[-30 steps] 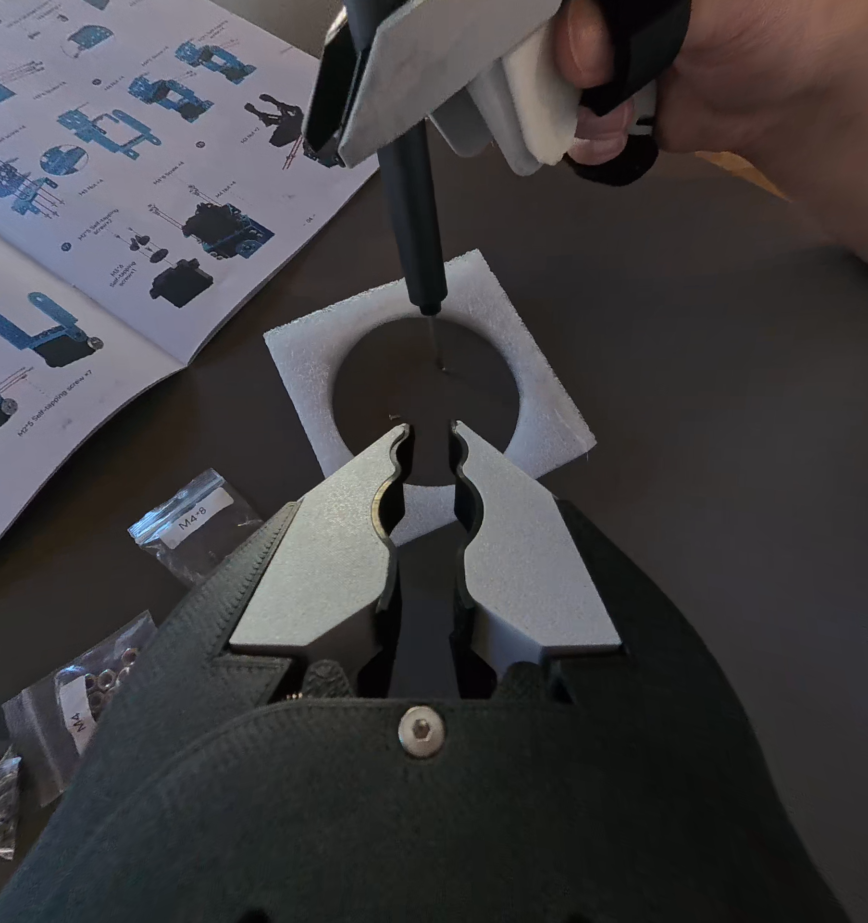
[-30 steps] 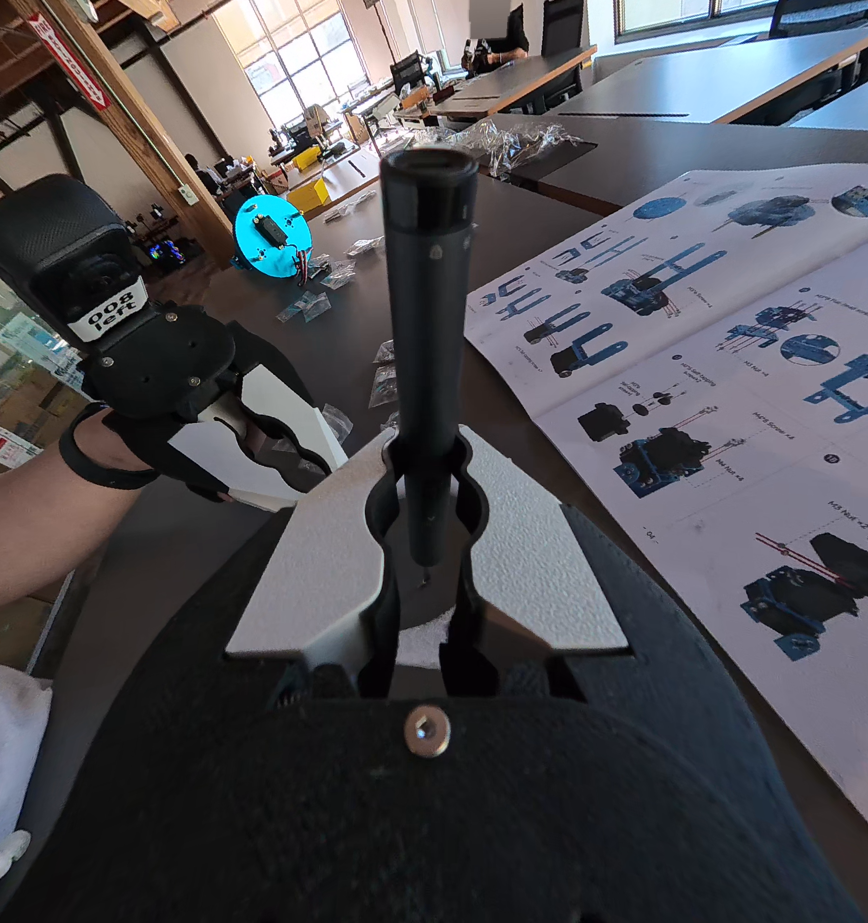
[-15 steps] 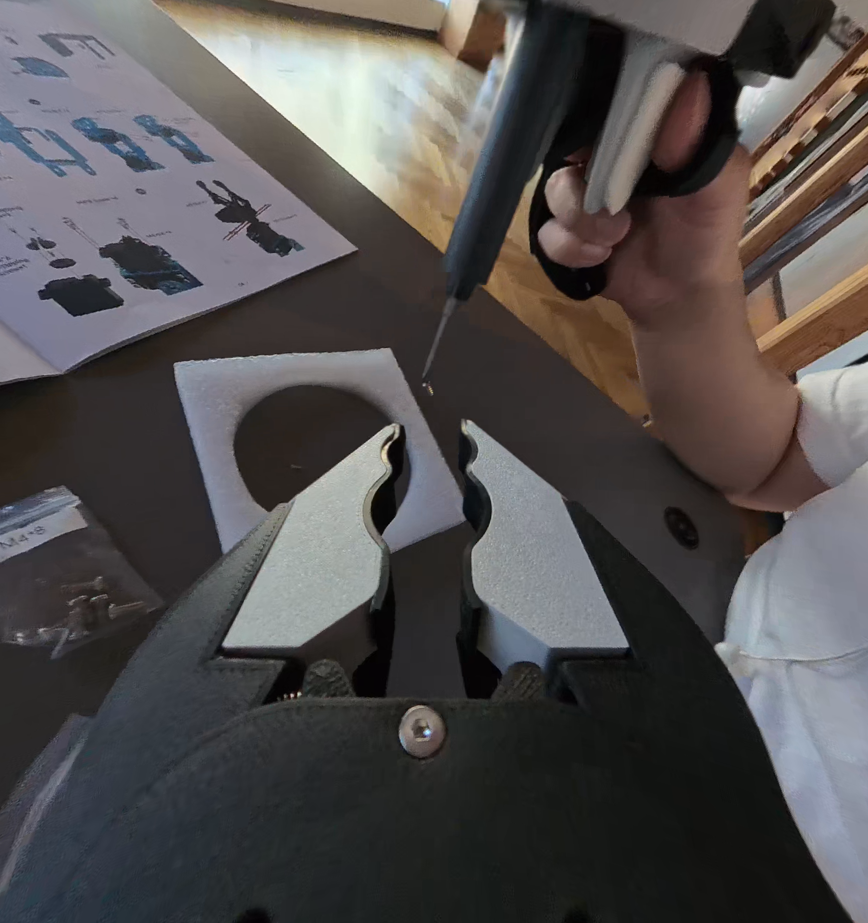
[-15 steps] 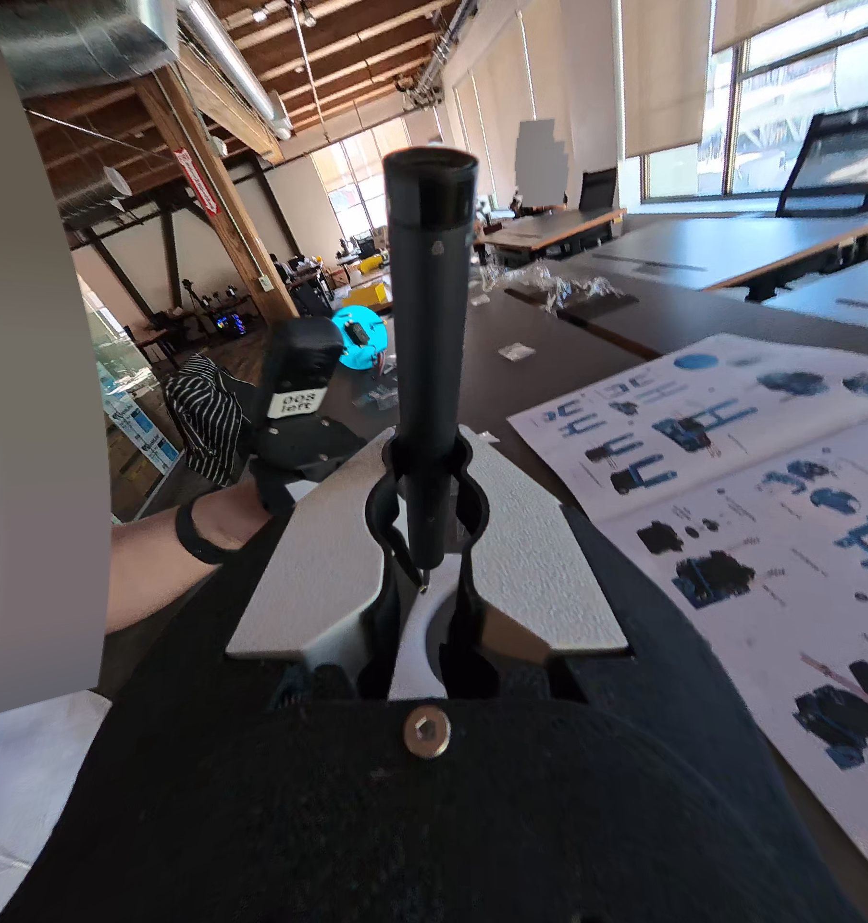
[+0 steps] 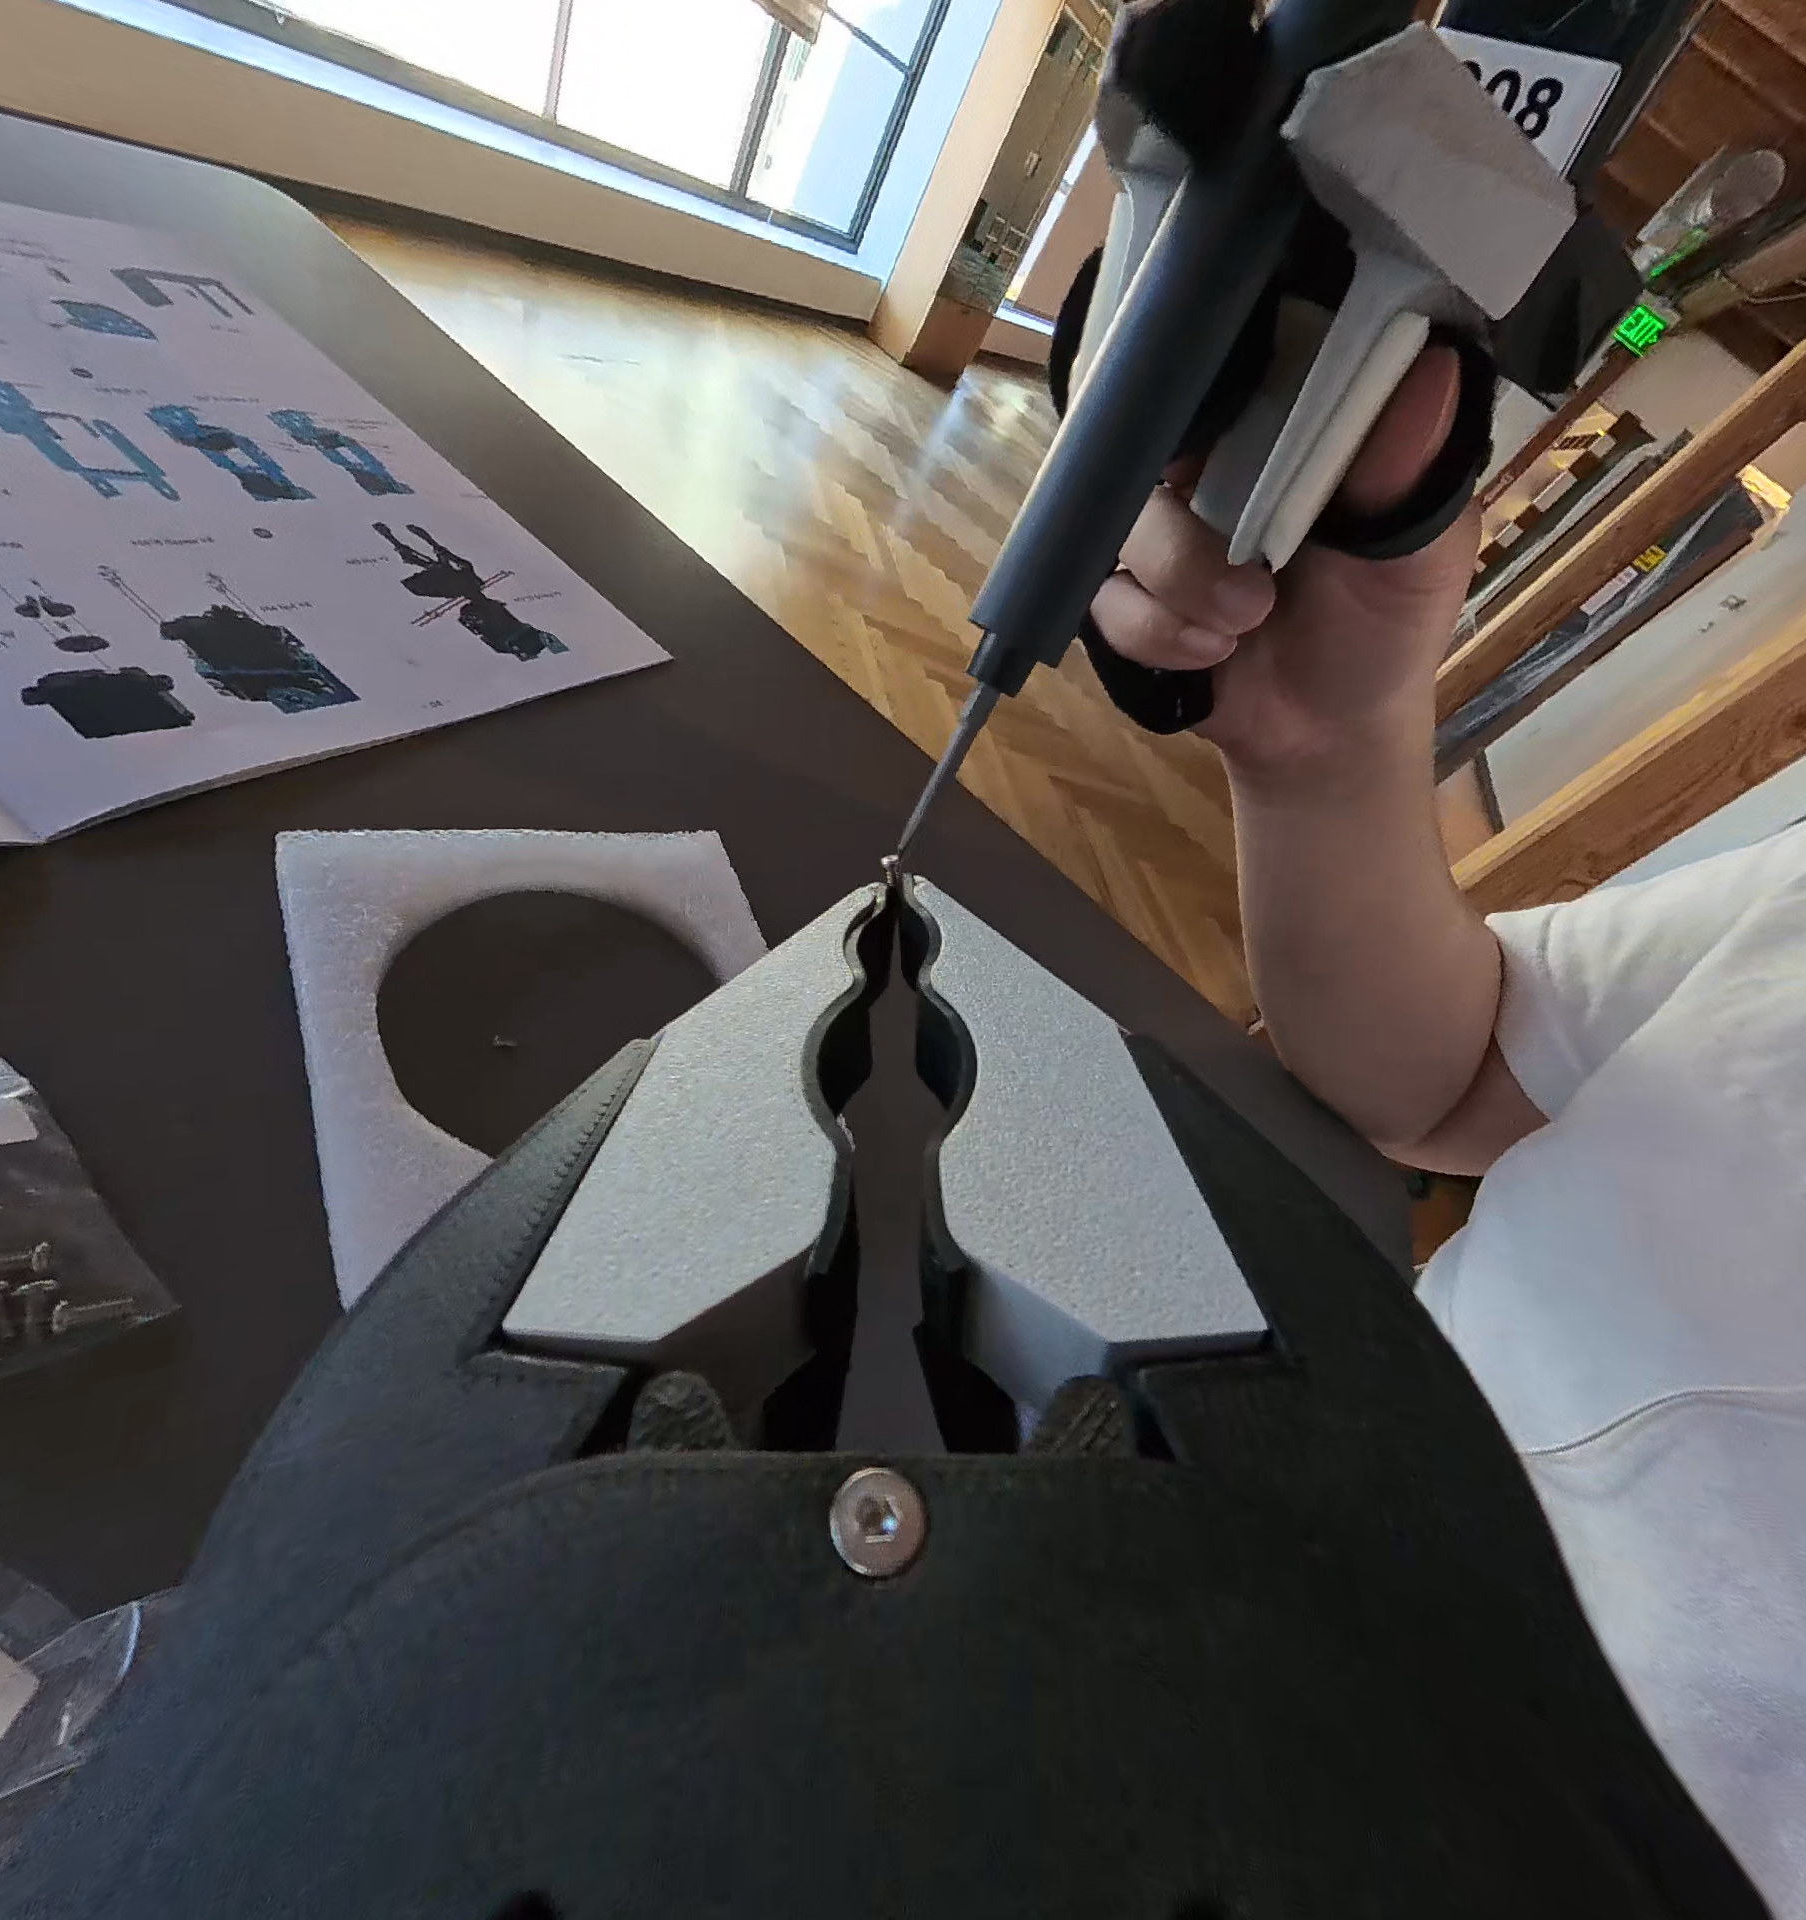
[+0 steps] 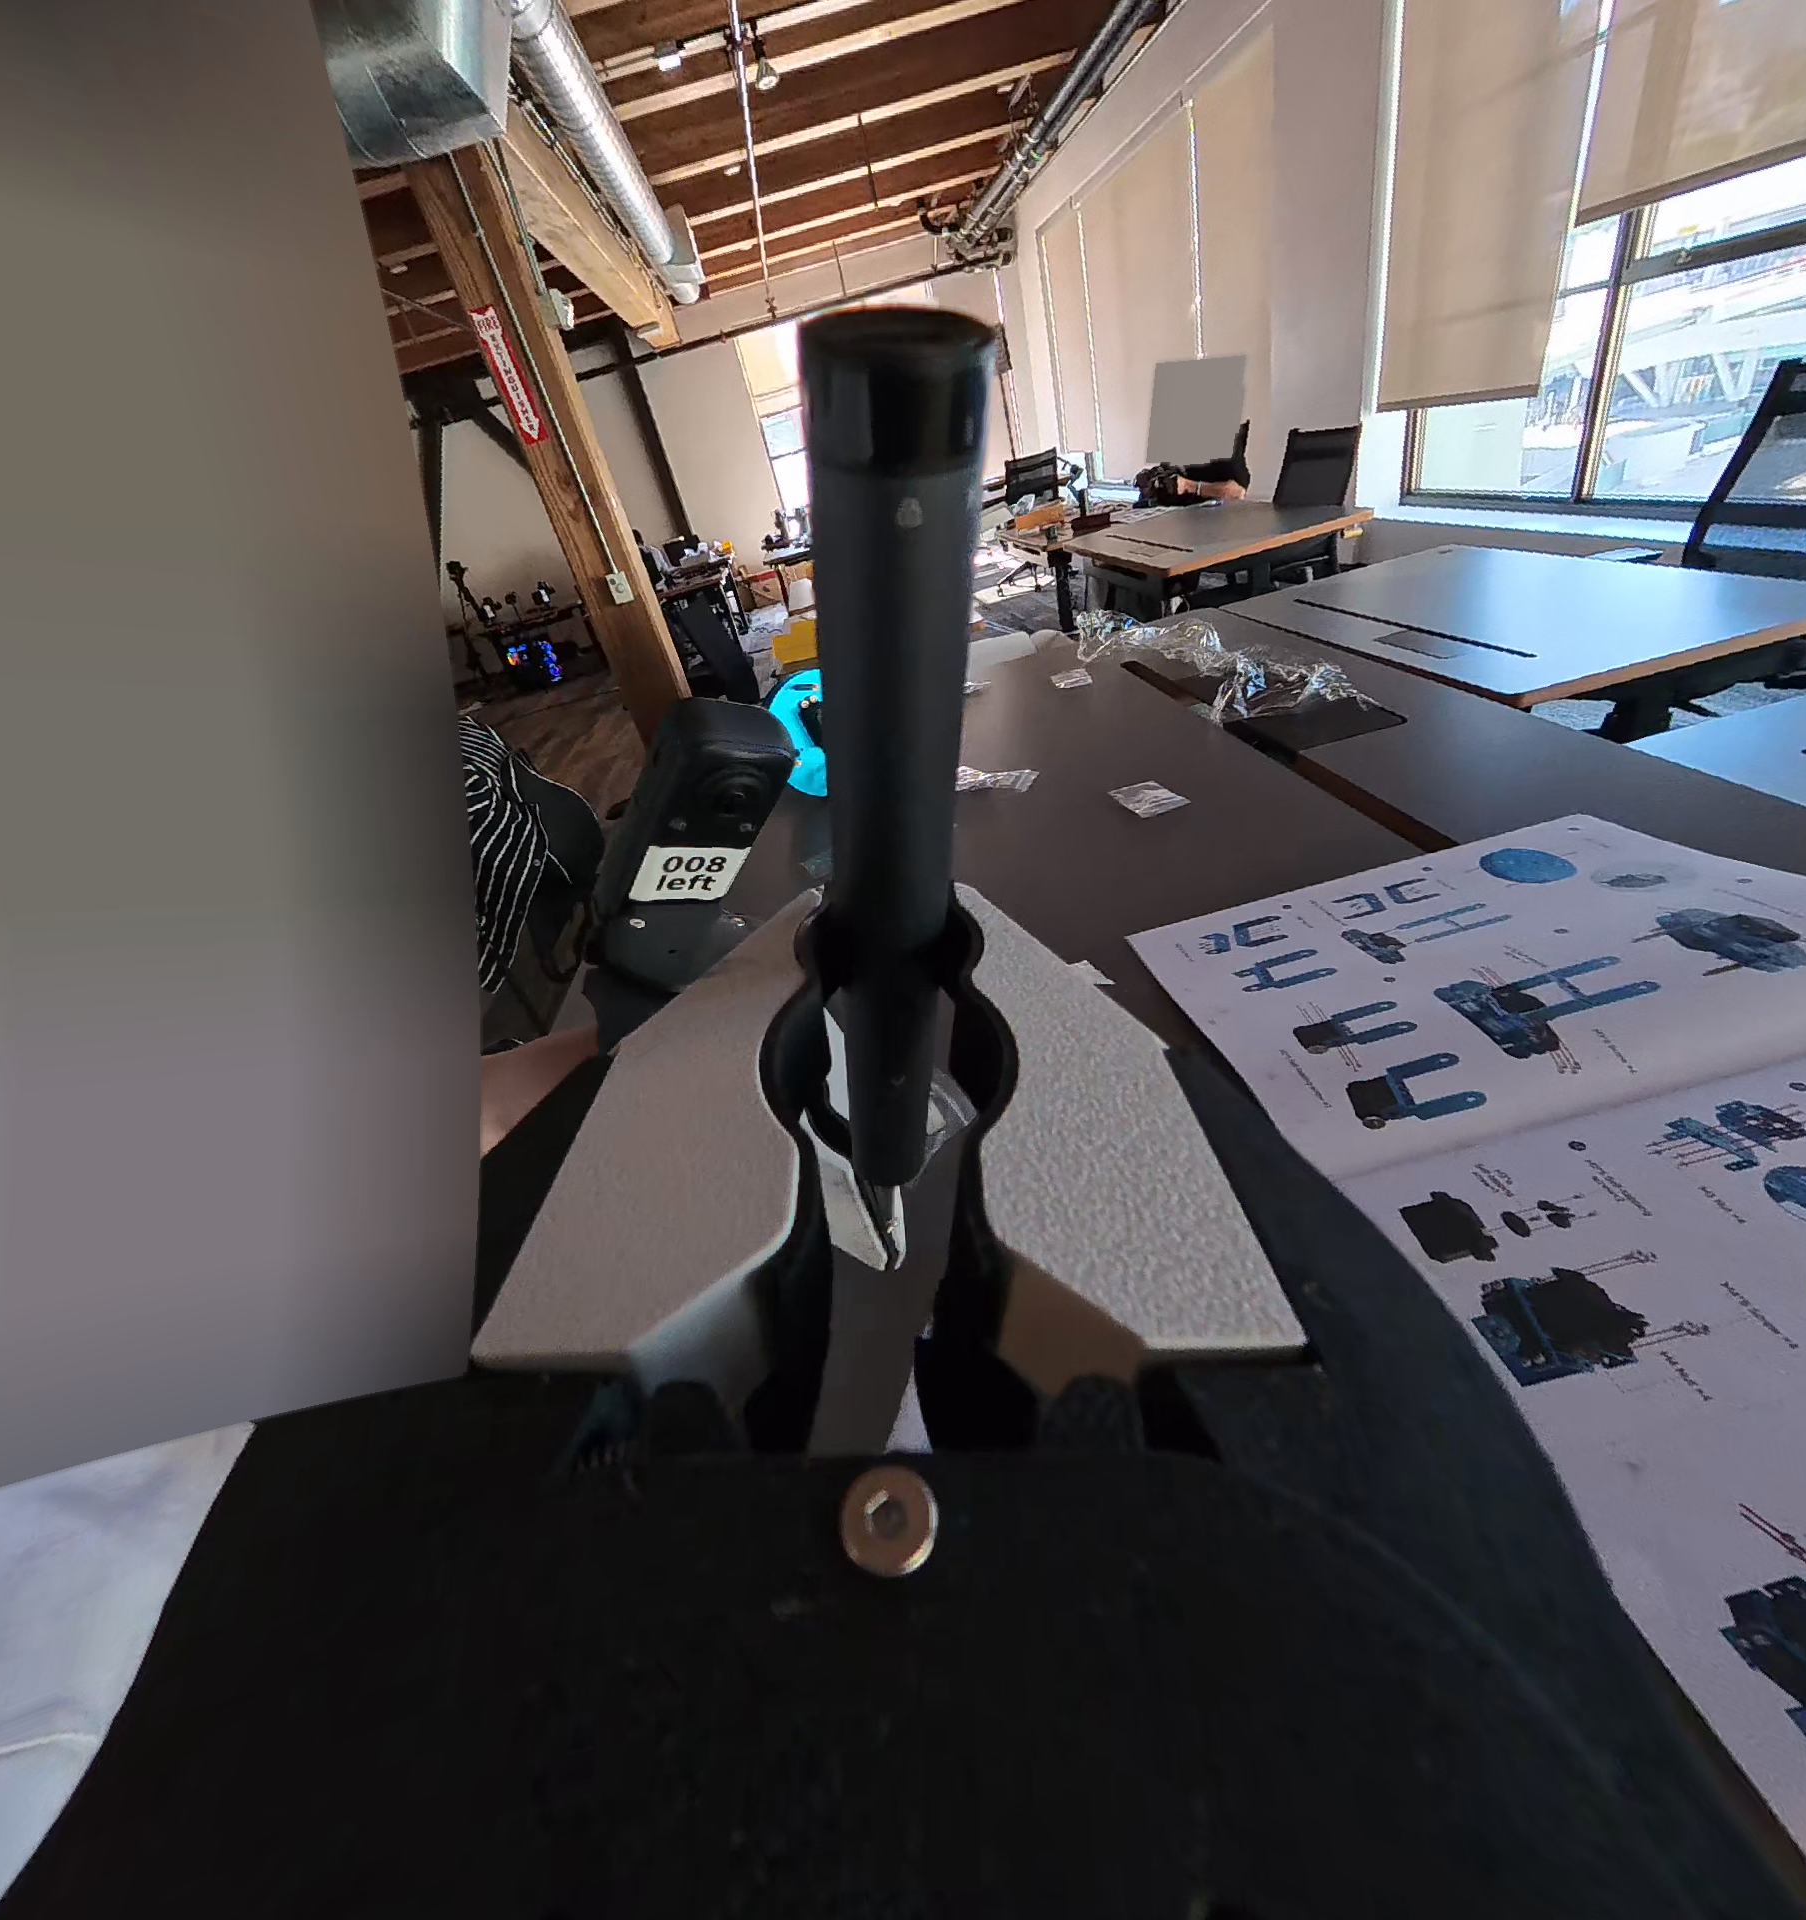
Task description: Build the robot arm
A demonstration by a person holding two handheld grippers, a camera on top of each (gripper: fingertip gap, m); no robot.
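In the left wrist view my left gripper (image 5: 894, 891) is shut, its fingertips pinching a tiny screw (image 5: 891, 861) just above the dark table. My right gripper (image 5: 1242, 156) is shut on a dark slim screwdriver (image 5: 1117, 395) and holds it slanted down. The bit tip touches the screw's head. In the right wrist view the right gripper (image 6: 888, 935) clamps the screwdriver (image 6: 883, 675) upright, and the left gripper's camera housing (image 6: 691, 831) shows just behind it. A white foam square with a round hole (image 5: 359, 914) lies left of the fingertips, with another tiny screw (image 5: 505, 1040) in the hole.
An open assembly manual (image 5: 203, 468) lies at the far left and shows in the right wrist view (image 6: 1553, 1091) too. Clear bags of screws (image 5: 16, 1247) lie at the left edge. The table's edge (image 5: 982, 831) runs close on the right, above wood floor. A person's white sleeve (image 5: 1657, 1247) is at the right. Spacing between my two grippers at the tips: around 11 cm.
My left gripper has gone from open to shut, pinching the screw at the screwdriver's tip. Both grippers have tilted up and moved right of the foam, towards the table edge.
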